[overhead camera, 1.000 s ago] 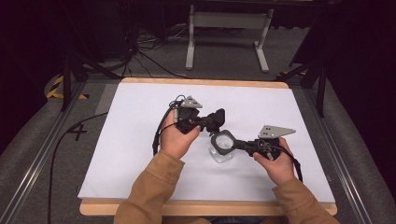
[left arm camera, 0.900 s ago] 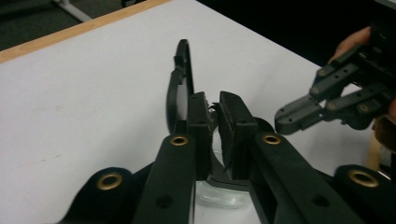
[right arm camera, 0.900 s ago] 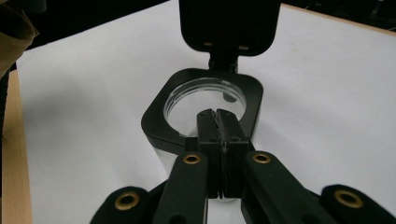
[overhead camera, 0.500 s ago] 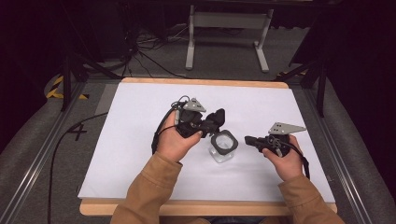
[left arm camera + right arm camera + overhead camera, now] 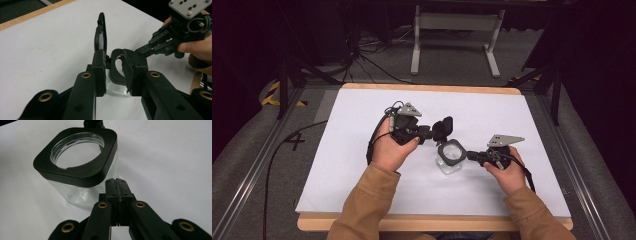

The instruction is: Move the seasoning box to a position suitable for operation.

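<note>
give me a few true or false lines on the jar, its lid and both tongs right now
1. The jar is clear glass with a black square collar. True.
2. The hinged lid is shut over the jar's mouth. False: it stands flipped up, and the mouth is open.
3. The right tongs are shut with nothing between them. True.
4. The left tongs are clamped tight on the lid. False: their jaws have just been opening and stand apart at the jar's collar, and the lid rises free beyond them.
5. The jar lies on its side on the white table. False: it stands upright.
</note>
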Motion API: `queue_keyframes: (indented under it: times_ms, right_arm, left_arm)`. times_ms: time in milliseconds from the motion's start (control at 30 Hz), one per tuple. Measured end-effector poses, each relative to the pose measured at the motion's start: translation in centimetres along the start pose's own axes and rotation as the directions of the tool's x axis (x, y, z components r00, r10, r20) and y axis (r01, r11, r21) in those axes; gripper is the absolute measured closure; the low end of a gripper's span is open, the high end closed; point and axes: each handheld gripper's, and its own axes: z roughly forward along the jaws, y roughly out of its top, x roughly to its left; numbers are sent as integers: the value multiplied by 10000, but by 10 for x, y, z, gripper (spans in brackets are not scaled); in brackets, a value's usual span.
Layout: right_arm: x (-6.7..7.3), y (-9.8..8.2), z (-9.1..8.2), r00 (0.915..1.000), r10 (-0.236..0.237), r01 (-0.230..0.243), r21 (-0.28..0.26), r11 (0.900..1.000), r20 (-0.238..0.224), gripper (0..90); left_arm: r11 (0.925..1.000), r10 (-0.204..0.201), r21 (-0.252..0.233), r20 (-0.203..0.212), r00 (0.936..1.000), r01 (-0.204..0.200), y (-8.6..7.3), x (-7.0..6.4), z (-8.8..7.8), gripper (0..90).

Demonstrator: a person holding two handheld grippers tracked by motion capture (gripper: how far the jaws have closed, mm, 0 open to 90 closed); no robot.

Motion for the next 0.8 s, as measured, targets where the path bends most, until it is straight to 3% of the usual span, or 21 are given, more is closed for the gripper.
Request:
queue_keyframes:
  times_ms: [400,800]
  right_arm:
    - [5,0,0,9993,-35,41,169,9998,-369,900]
    - [21,2,-2,9972,-388,409,330,9986,-637,900]
  left_arm:
    - [10000,-93,-35,-23,10000,93,-1,3,-1,720]
    - [10000,-76,-20,-14,10000,76,-1,5,-2,720]
